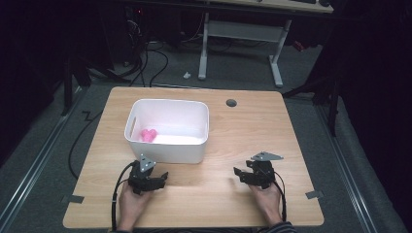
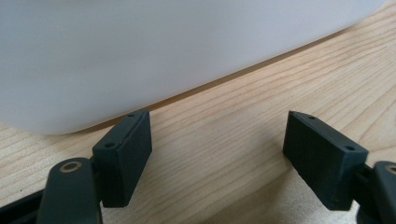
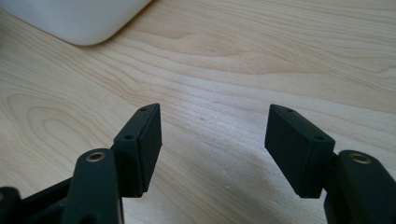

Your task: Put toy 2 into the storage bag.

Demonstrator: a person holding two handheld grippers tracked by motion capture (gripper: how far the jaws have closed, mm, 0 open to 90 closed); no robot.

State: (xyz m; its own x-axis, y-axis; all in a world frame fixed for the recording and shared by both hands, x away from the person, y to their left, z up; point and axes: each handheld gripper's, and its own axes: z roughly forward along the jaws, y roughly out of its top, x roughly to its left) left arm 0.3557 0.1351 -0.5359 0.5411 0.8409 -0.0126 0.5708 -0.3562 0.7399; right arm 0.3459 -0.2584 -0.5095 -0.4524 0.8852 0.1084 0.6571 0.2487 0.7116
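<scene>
We see a light wooden bench (image 1: 233,141) carrying a white plastic bin (image 1: 167,148) toward its far left. Inside the bin, by its left wall, lies a pink object (image 1: 148,135) whose exact kind we cannot tell. Our left hand-held gripper (image 1: 163,177) rests on the bench just in front of the bin, its jaws spread with nothing between them, the bin's wall close ahead. Our right hand-held gripper (image 1: 238,171) sits well apart to the right, its jaws likewise parted over bare wood and holding nothing
</scene>
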